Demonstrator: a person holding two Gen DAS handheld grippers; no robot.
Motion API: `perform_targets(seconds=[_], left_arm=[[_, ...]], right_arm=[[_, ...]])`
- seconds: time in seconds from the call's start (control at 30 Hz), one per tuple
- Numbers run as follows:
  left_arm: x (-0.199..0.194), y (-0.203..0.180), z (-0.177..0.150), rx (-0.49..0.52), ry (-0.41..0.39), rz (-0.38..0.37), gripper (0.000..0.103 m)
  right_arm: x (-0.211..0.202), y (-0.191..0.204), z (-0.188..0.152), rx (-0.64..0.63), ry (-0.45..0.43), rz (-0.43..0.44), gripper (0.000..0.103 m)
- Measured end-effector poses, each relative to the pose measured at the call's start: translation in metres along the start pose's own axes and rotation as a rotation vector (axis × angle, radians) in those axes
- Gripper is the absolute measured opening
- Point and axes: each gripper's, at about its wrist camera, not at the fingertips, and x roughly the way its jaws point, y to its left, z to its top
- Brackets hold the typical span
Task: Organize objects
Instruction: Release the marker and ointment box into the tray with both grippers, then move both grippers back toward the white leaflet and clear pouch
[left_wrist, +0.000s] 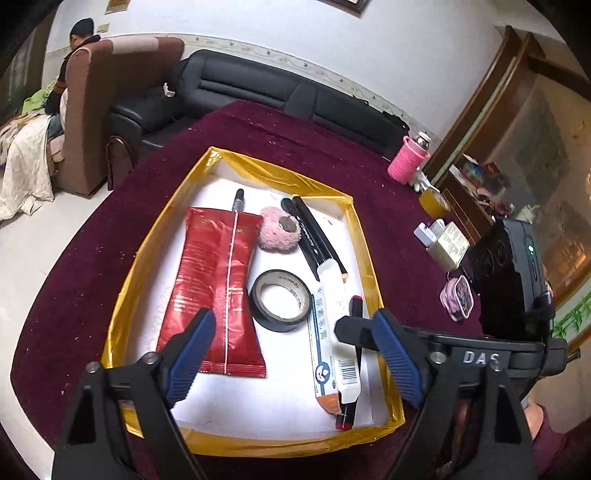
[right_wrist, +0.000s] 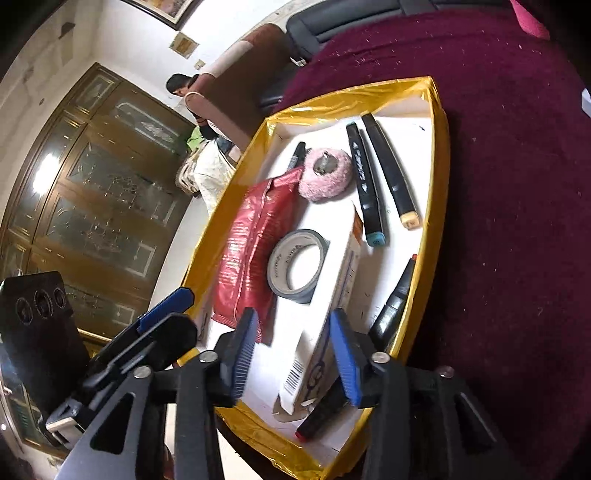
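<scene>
A white tray with a yellow taped rim (left_wrist: 364, 236) (right_wrist: 437, 155) sits on the maroon table. In it lie a red foil packet (left_wrist: 218, 284) (right_wrist: 251, 243), a roll of black tape (left_wrist: 280, 299) (right_wrist: 297, 264), a pink fluffy pouf (left_wrist: 279, 232) (right_wrist: 325, 173), two black markers (left_wrist: 314, 232) (right_wrist: 373, 173), a long white box (left_wrist: 332, 332) (right_wrist: 332, 314) and a red-ended marker (left_wrist: 347, 417) (right_wrist: 317, 417). My left gripper (left_wrist: 295, 358) is open above the tray's near end. My right gripper (right_wrist: 293, 354) is open, its pads either side of the white box's near end.
On the table to the right of the tray stand a pink-sleeved bottle (left_wrist: 408, 158), a roll of yellow tape (left_wrist: 434, 201), small white boxes (left_wrist: 443, 240) and a small pink pouch (left_wrist: 460, 297). A black sofa (left_wrist: 258, 96) stands behind the table.
</scene>
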Motion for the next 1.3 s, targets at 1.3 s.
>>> perform_targets(seconds=[1.3], left_arm=[[0.091,-0.221,-0.038,0.282,0.272,-0.239,0.094]], right_arm=[[-0.275,-0.224,-0.024,0.321,-0.551,-0.438,0.088]])
